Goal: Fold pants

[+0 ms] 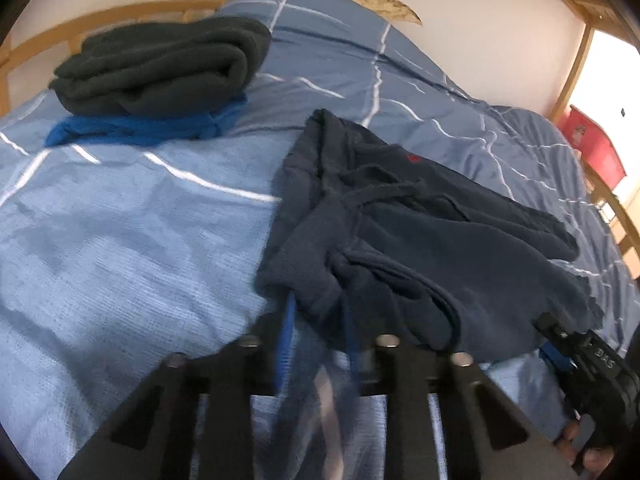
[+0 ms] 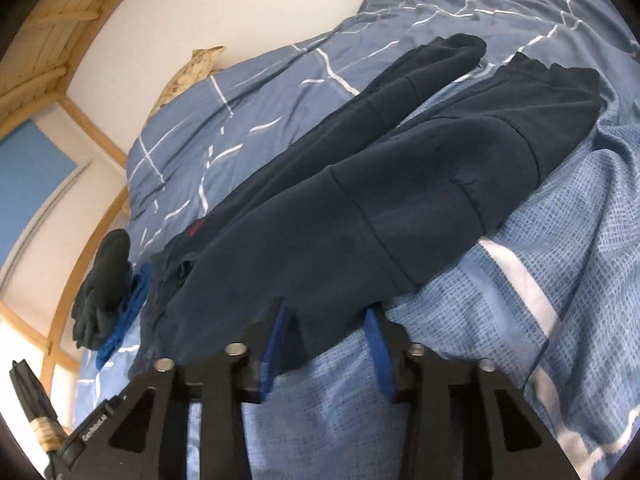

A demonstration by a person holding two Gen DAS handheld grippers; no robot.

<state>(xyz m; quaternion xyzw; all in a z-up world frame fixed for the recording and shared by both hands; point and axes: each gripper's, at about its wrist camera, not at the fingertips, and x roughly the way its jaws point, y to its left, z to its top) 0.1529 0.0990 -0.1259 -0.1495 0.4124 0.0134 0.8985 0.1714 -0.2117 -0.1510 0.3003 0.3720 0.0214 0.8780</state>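
Observation:
Dark navy sweatpants (image 1: pixel 420 240) lie on the blue checked bed cover, waistband with drawstring toward the left wrist view, both legs stretching away in the right wrist view (image 2: pixel 380 184). My left gripper (image 1: pixel 320 320) is open, its blue-padded fingers at the near edge of the waistband, cloth lying between and over them. My right gripper (image 2: pixel 326 328) is open at the near edge of the upper leg, left pad (image 2: pixel 276 344) touching the cloth edge. The right gripper also shows in the left wrist view (image 1: pixel 588 364) at the lower right.
A folded dark grey garment (image 1: pixel 160 64) sits on a folded blue one (image 1: pixel 144 128) at the far left of the bed (image 1: pixel 120 240). A wooden bed frame (image 1: pixel 120 12) and white wall stand behind. A red box (image 1: pixel 592 140) is at the right.

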